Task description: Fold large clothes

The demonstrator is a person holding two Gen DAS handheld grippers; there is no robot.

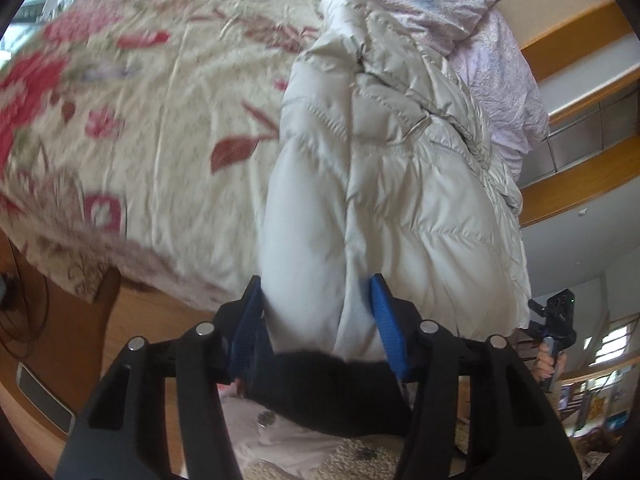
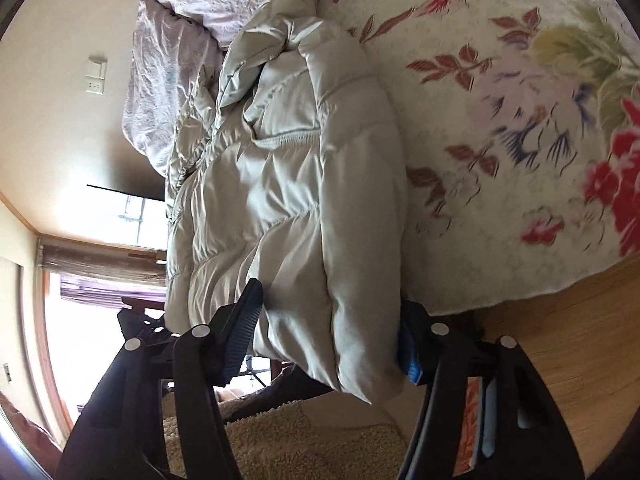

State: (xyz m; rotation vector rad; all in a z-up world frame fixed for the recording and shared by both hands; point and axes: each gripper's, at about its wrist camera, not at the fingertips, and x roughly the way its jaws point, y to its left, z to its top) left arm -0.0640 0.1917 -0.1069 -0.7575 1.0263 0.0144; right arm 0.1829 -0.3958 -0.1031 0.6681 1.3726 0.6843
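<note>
1. The left gripper (image 1: 316, 316) reaches in from six o'clock of its own view. Its blue-padded fingers (image 1: 386, 320) are clamped on a thick fold of the cream puffer jacket (image 1: 380, 184), with padding bulging between them.
2. From that grip the jacket runs toward twelve o'clock across the floral bedspread (image 1: 160, 120), which fills the view from nine to eleven o'clock.
3. A pale lilac crumpled quilt (image 1: 492, 60) lies against the jacket's far end, at about one o'clock.
4. Bare wooden floor (image 1: 132, 320) shows at about eight o'clock, below the edge of the bedspread.
5. At four o'clock in the left view, the right gripper (image 1: 558, 320) appears small at the jacket's edge, with a hand (image 1: 546, 364) on its handle.
6. In the right wrist view the right gripper (image 2: 328, 320) also enters from six o'clock. Its fingers (image 2: 244, 332) straddle the jacket's (image 2: 304, 184) puffy edge and are closed on it; the right-hand finger is mostly hidden behind the padding.
7. Here the jacket stretches to twelve o'clock, the bedspread (image 2: 520, 120) lies from one to four o'clock, and the lilac quilt (image 2: 168, 60) sits at eleven o'clock.
8. A wall socket plate (image 2: 96, 76) shows at ten o'clock and a bright window (image 2: 68, 340) at eight o'clock.
</note>
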